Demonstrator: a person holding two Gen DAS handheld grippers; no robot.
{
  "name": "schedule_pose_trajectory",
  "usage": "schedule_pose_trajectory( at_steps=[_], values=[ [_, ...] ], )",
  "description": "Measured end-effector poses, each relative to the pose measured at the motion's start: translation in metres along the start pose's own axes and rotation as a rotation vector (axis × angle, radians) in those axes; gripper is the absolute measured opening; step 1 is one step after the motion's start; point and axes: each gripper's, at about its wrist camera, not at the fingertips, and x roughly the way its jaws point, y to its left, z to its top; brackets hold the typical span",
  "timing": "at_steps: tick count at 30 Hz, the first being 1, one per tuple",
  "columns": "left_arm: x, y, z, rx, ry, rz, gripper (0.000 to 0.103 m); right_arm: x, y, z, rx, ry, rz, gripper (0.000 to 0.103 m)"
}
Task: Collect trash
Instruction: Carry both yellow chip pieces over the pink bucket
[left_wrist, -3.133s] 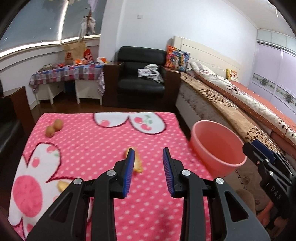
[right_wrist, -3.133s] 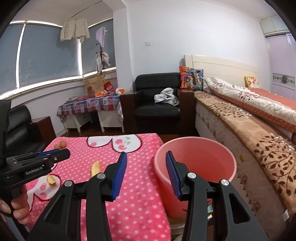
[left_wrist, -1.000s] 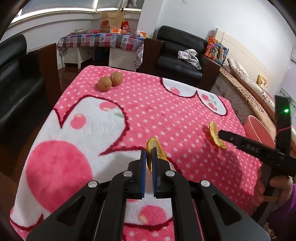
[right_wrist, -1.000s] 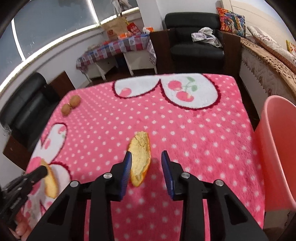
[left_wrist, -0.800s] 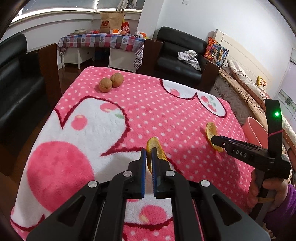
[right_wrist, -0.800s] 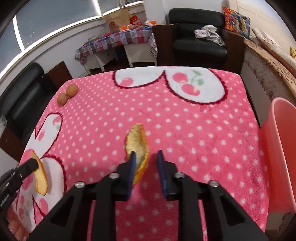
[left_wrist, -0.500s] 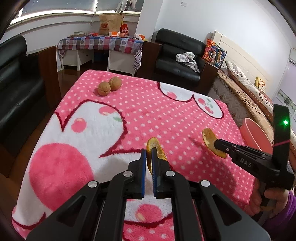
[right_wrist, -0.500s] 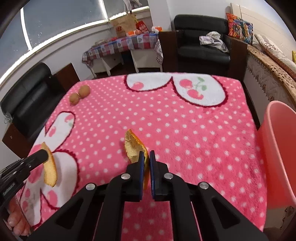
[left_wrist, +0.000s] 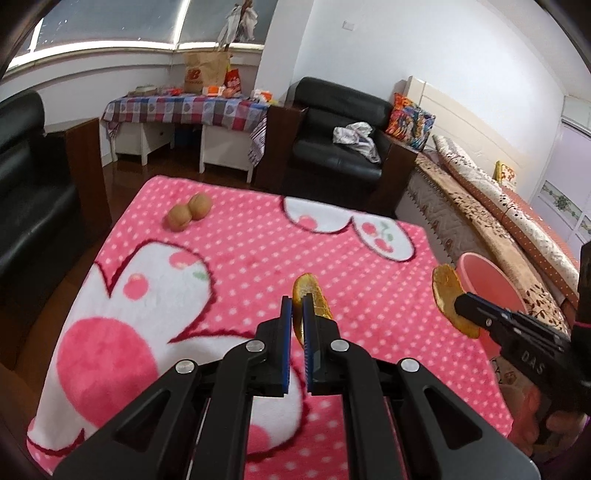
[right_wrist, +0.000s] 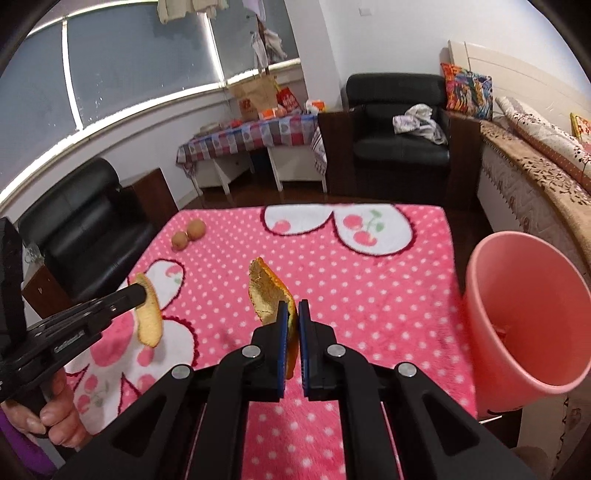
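Note:
My left gripper (left_wrist: 294, 308) is shut on an orange peel (left_wrist: 314, 295) and holds it above the pink dotted blanket (left_wrist: 240, 258). My right gripper (right_wrist: 289, 314) is shut on a second orange peel (right_wrist: 267, 293), also lifted off the blanket. The left gripper's peel shows in the right wrist view (right_wrist: 149, 314), and the right gripper's peel shows in the left wrist view (left_wrist: 448, 295). A pink bucket (right_wrist: 524, 310) stands off the table's right edge, right of the right gripper; it also shows in the left wrist view (left_wrist: 484, 273).
Two brown round fruits (left_wrist: 188, 212) lie at the far left of the blanket (right_wrist: 188, 234). A black armchair (left_wrist: 340, 147) stands behind the table, a black sofa (left_wrist: 26, 184) to the left, a bed (left_wrist: 498, 206) to the right.
The right gripper closed on its peel and lifted it off the blanket. Both grippers have risen with their peels; the right one now sits nearer the bucket.

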Motion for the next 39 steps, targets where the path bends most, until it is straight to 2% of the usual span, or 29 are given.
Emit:
schedule_pose_trajectory(
  at_steps=[18,39],
  values=[
    [-0.019,-0.096,0.032,0.106,-0.147,-0.085,0.005,-0.087,-0.025,0.003,0.025,-0.185,-0.090,0.005],
    [-0.022,-0.193,0.045,0.210,-0.219,-0.225,0.005,-0.158,-0.092,0.002,0.129,-0.331,-0.225,0.005]
  ],
)
